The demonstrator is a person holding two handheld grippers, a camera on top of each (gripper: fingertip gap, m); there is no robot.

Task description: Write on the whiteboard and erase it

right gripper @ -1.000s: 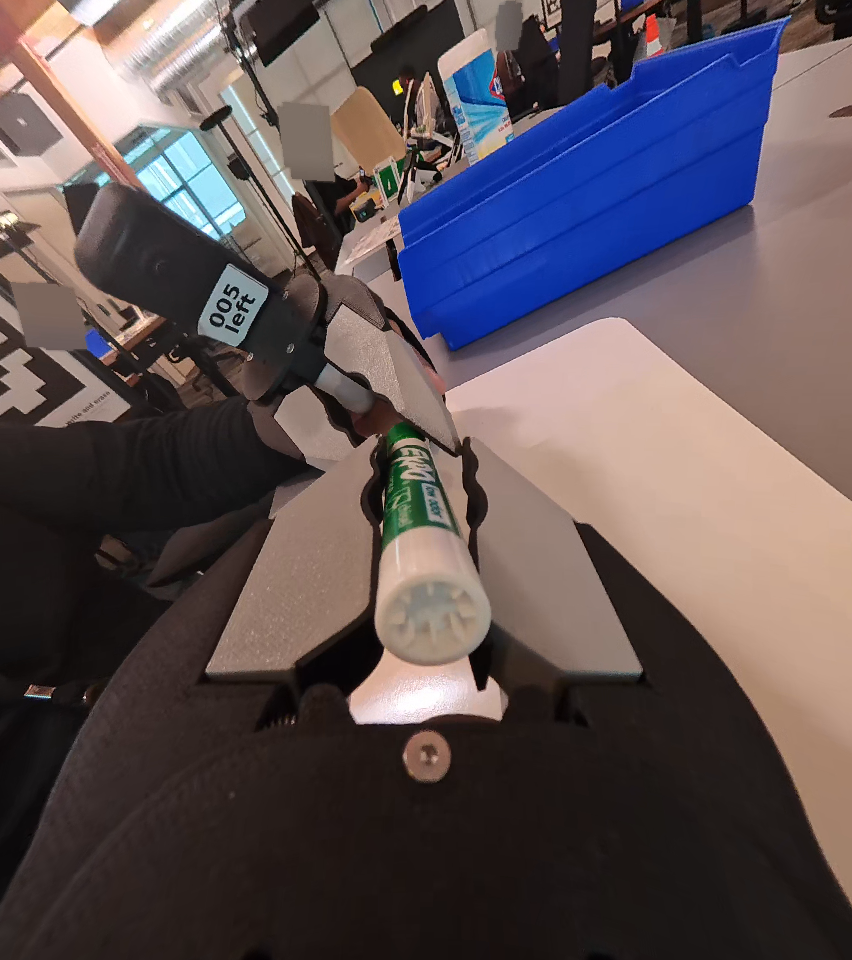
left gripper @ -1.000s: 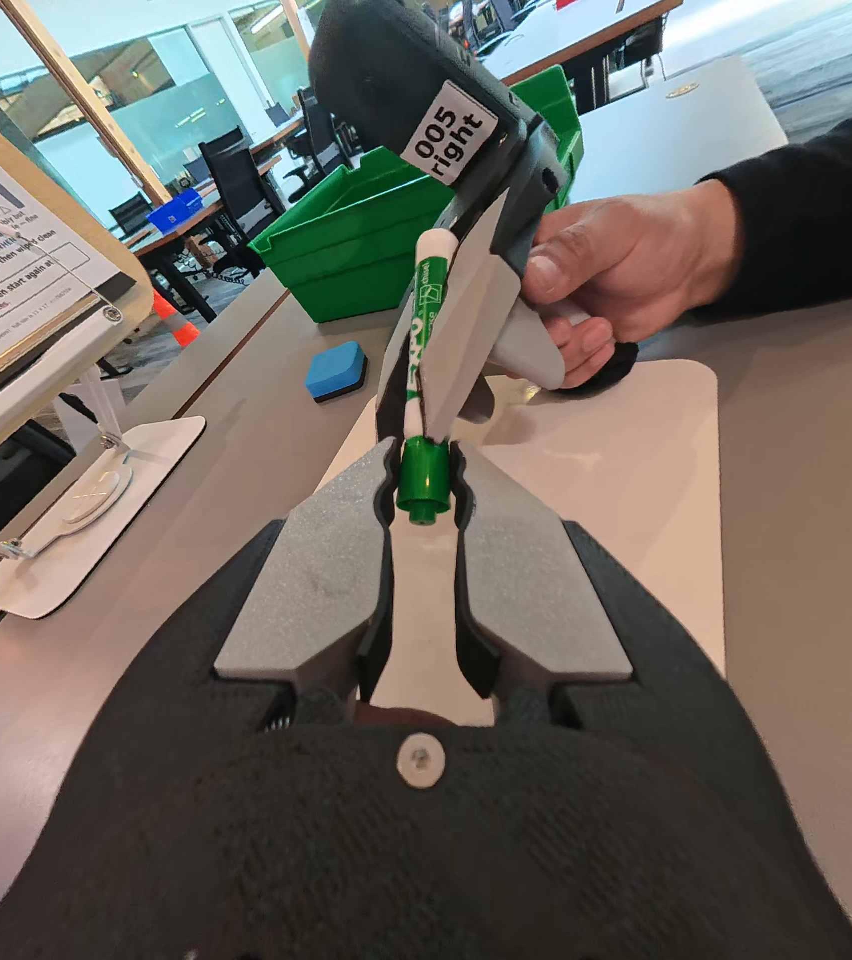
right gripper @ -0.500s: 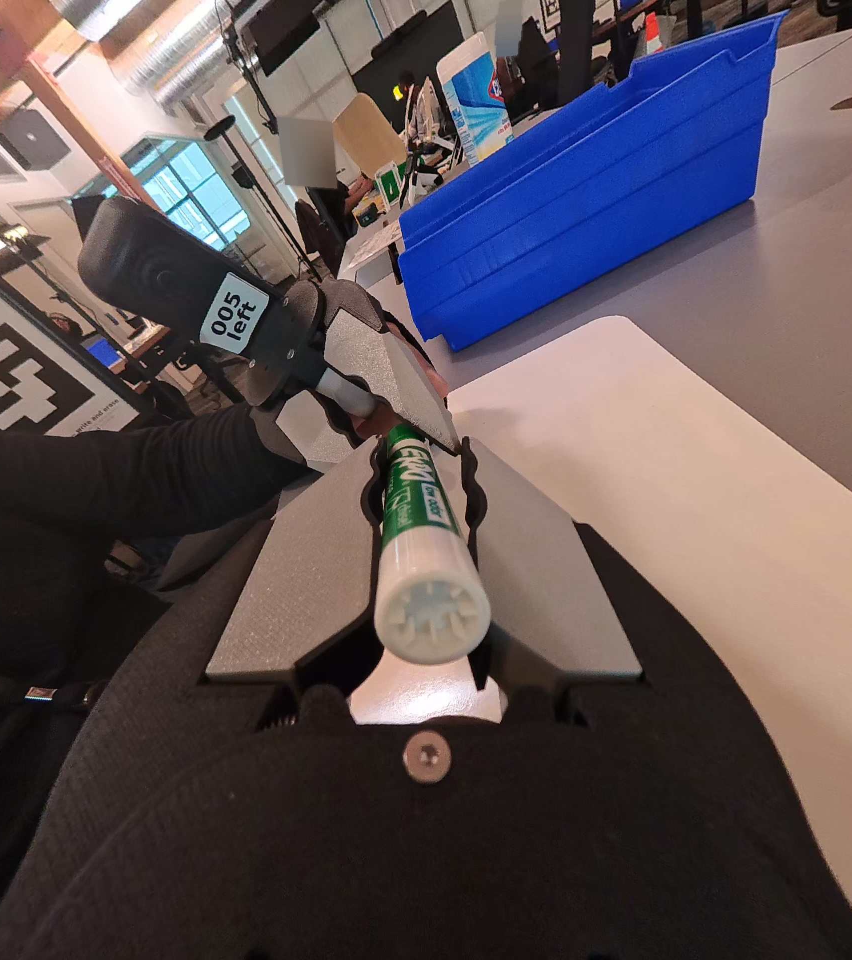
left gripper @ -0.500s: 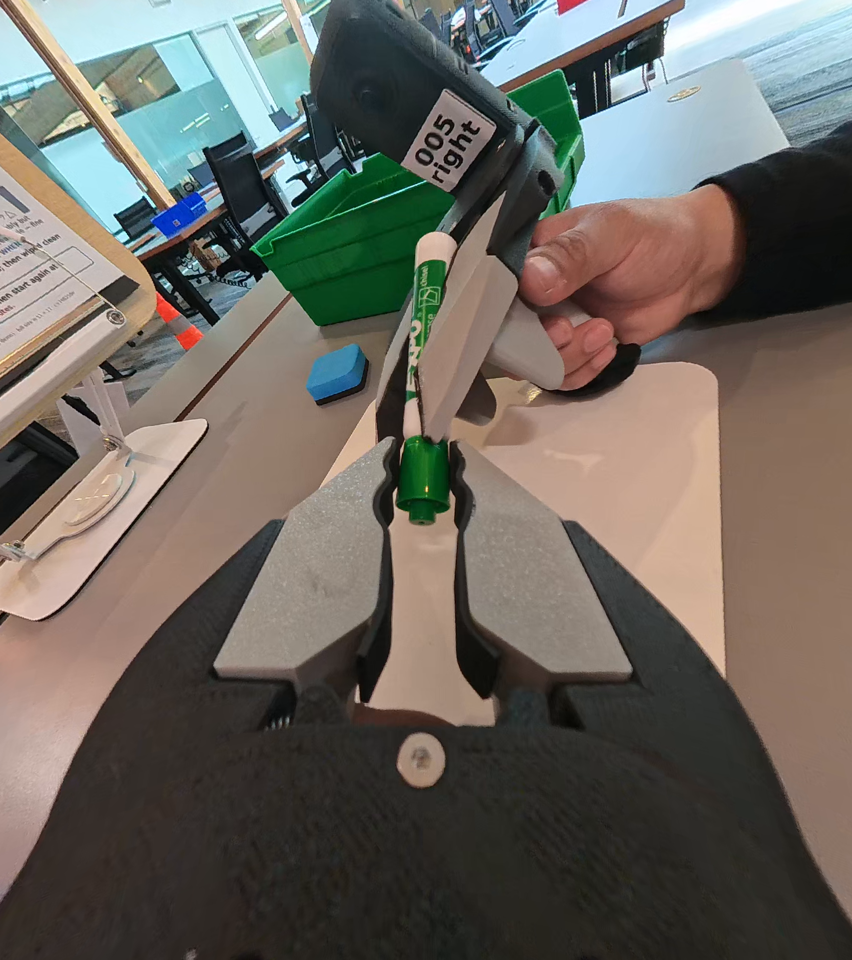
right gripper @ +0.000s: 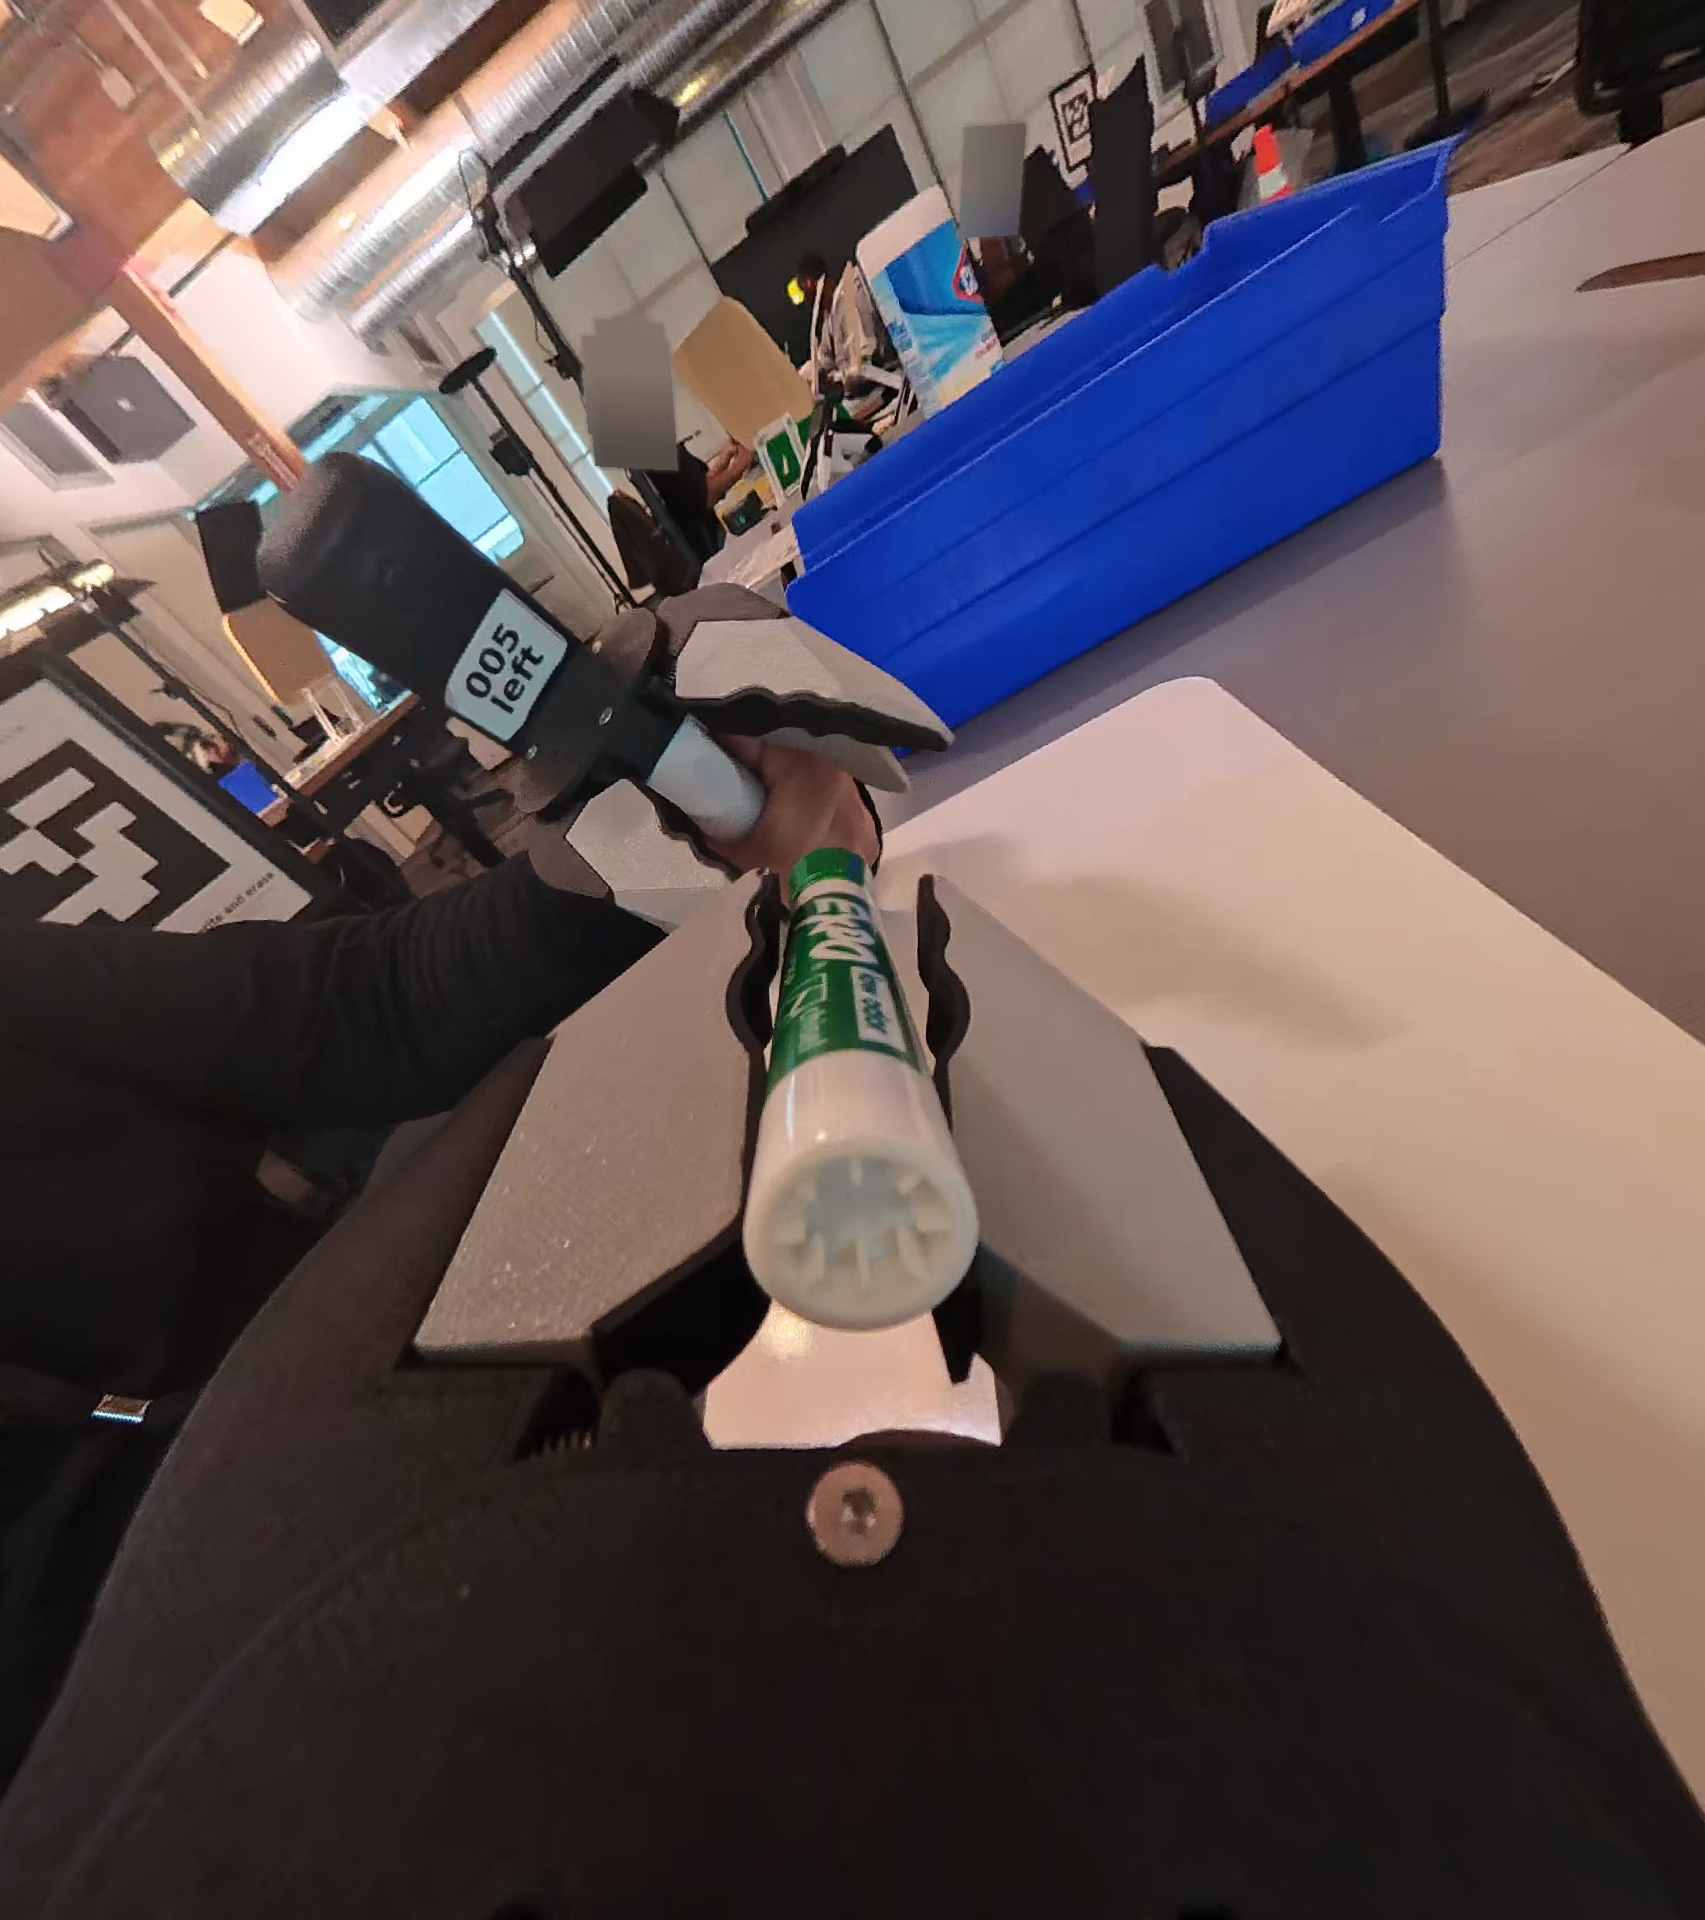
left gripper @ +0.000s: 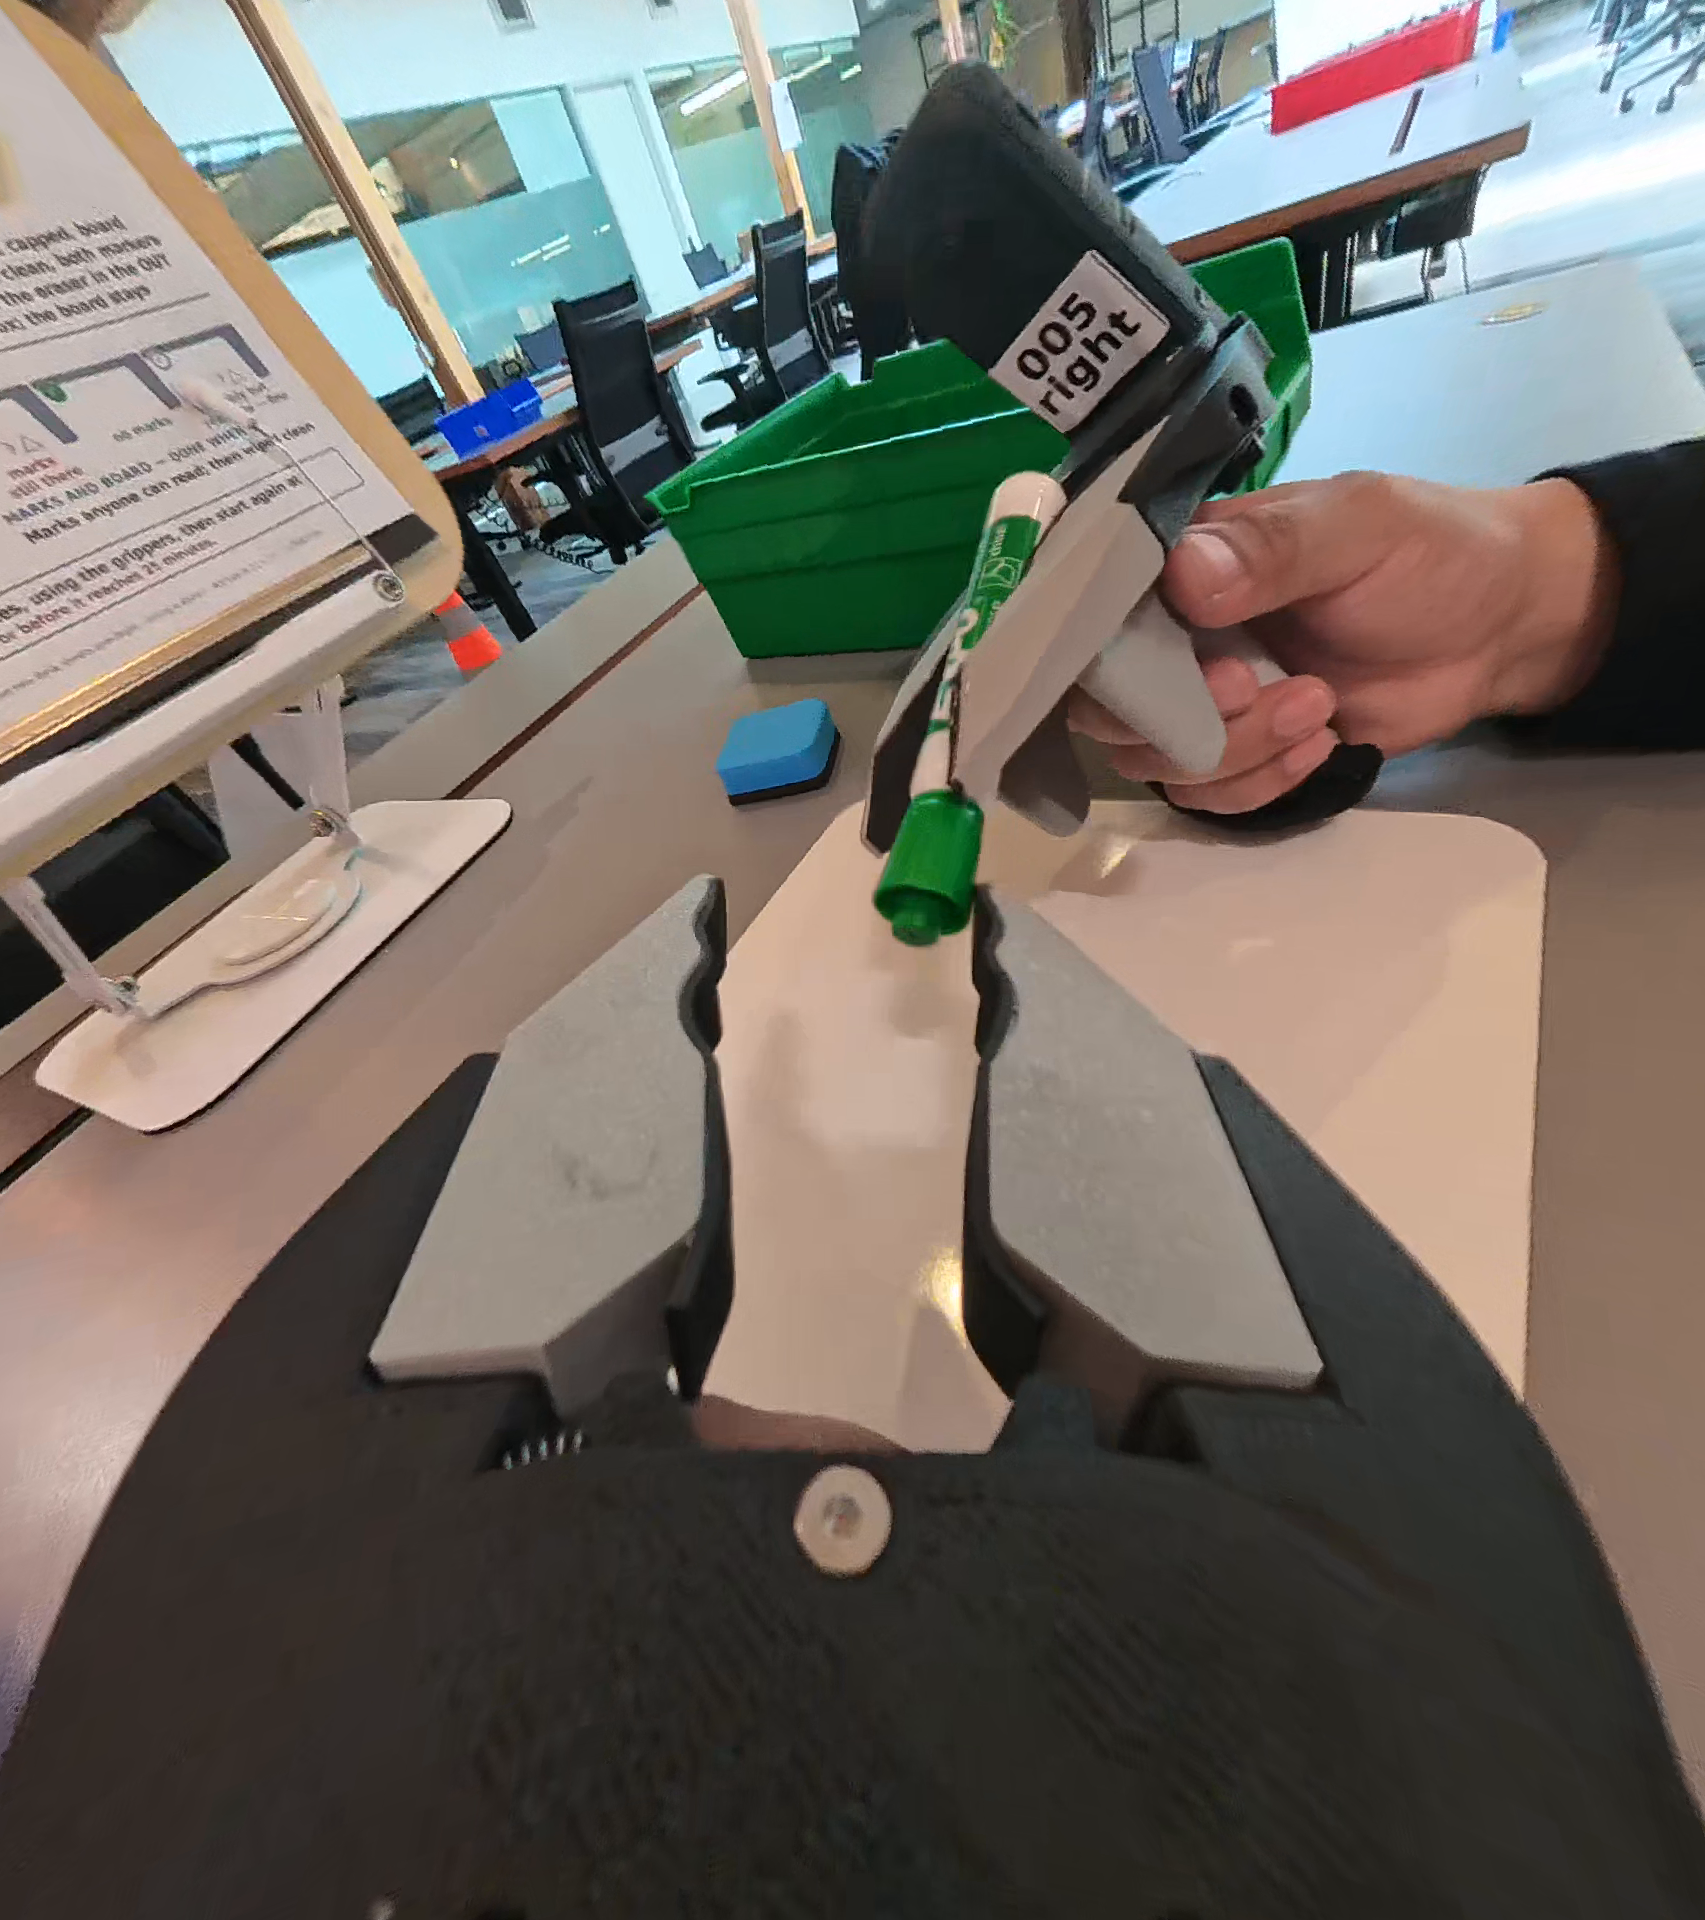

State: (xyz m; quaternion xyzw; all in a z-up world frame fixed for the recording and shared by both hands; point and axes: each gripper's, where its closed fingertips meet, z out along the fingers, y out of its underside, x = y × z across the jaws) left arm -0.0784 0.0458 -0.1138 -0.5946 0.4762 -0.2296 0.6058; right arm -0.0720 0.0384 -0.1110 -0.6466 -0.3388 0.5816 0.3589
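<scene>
A grey table point(left gripper: 557, 717) in an open-plan office carries a white whiteboard point(left gripper: 1295, 1018), which lies flat and unmarked. A blue eraser point(left gripper: 777, 750) rests on the table just beyond the board's far left corner, in front of a green bin point(left gripper: 858, 551); a blue bin point(right gripper: 1139, 520) is seen in the right wrist view. An instruction sheet on a stand point(left gripper: 100, 436) is placed at the left. The left gripper point(left gripper: 846, 966) is held with its jaws spread wide, and nothing is gripped. The right gripper point(right gripper: 843, 951) is clamped on a green dry-erase marker point(right gripper: 843, 1029), held tilted above the board. The green cap point(left gripper: 926, 868) is fitted, just beside the left gripper's right fingertip.
</scene>
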